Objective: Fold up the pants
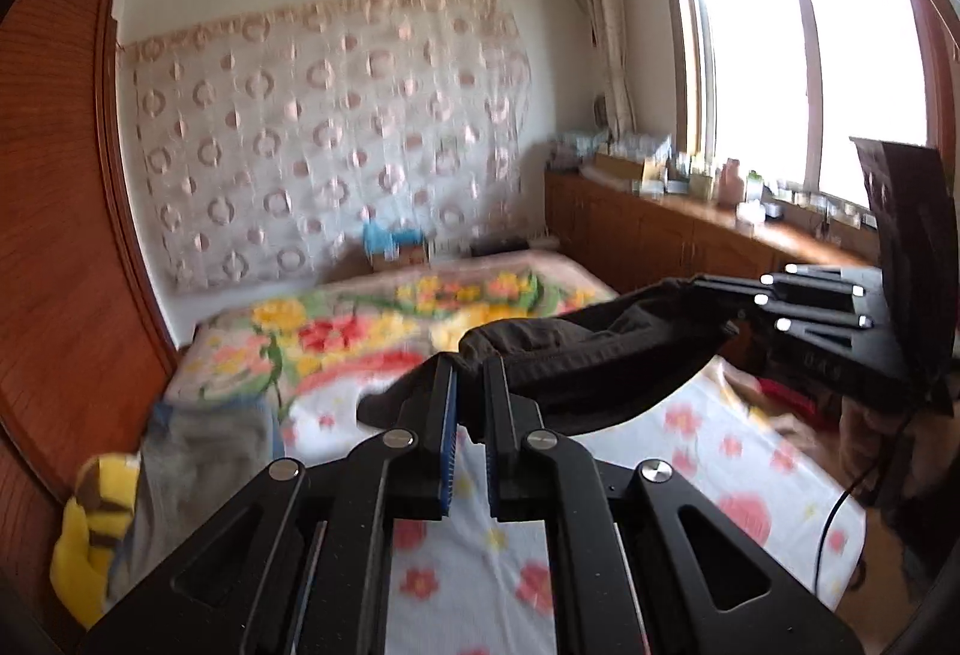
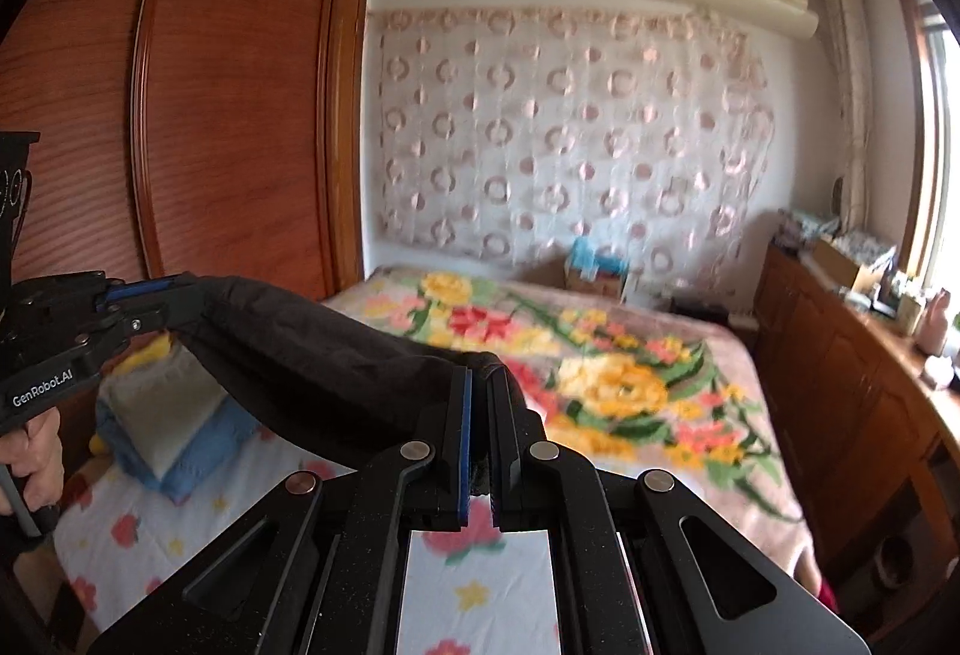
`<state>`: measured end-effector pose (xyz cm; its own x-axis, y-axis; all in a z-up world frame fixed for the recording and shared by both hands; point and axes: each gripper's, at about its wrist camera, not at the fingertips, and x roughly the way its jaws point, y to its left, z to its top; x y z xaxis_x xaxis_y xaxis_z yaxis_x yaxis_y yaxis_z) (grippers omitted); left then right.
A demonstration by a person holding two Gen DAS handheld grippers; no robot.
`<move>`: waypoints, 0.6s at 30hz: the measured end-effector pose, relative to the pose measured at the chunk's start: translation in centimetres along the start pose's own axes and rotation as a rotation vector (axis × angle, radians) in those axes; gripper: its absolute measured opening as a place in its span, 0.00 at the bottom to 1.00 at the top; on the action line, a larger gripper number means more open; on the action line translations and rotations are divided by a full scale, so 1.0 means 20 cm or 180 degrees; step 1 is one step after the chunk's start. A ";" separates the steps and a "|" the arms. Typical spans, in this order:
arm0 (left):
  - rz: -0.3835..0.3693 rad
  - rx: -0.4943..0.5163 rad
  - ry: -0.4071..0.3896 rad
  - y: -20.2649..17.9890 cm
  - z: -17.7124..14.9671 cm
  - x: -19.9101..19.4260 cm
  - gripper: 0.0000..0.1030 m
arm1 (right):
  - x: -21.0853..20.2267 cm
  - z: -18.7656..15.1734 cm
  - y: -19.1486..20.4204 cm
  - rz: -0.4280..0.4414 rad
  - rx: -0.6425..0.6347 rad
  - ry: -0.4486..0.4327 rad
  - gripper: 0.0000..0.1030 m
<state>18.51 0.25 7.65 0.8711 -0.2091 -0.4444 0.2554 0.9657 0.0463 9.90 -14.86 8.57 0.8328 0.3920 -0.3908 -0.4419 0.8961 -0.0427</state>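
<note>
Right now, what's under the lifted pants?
Under the pants, held up by the left gripper and right gripper, lies the flower-print sheet. The sheet directly beneath the hanging cloth is hidden.

The left gripper has its fingers pinched nearly together on dark fabric. The right gripper does likewise; it sits at three o'clock in the left view, while the left sits at nine o'clock in the right view.
</note>
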 end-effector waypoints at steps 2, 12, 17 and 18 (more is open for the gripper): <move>-0.0029 0.0029 0.0134 -0.03 -0.10 0.00 0.08 | 0.02 -0.10 0.03 0.0090 0.0024 0.0128 0.04; -0.0264 -0.0175 0.0575 -0.13 -0.51 -0.05 0.08 | 0.03 -0.38 0.06 0.0362 0.0078 0.0539 0.04; -0.0309 -0.0328 0.0627 -0.14 -0.58 -0.06 0.08 | -0.05 -0.40 -0.01 0.0403 0.0106 0.0669 0.04; -0.0311 -0.0344 0.0640 -0.14 -0.60 -0.06 0.08 | -0.02 -0.36 -0.01 0.0401 0.0104 0.0687 0.04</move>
<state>11.73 -0.37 -2.67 0.7408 -0.2779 -0.6116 0.2786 0.9555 -0.0967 7.20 -16.78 2.07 0.6797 0.4507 -0.5787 -0.5238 0.8505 0.0471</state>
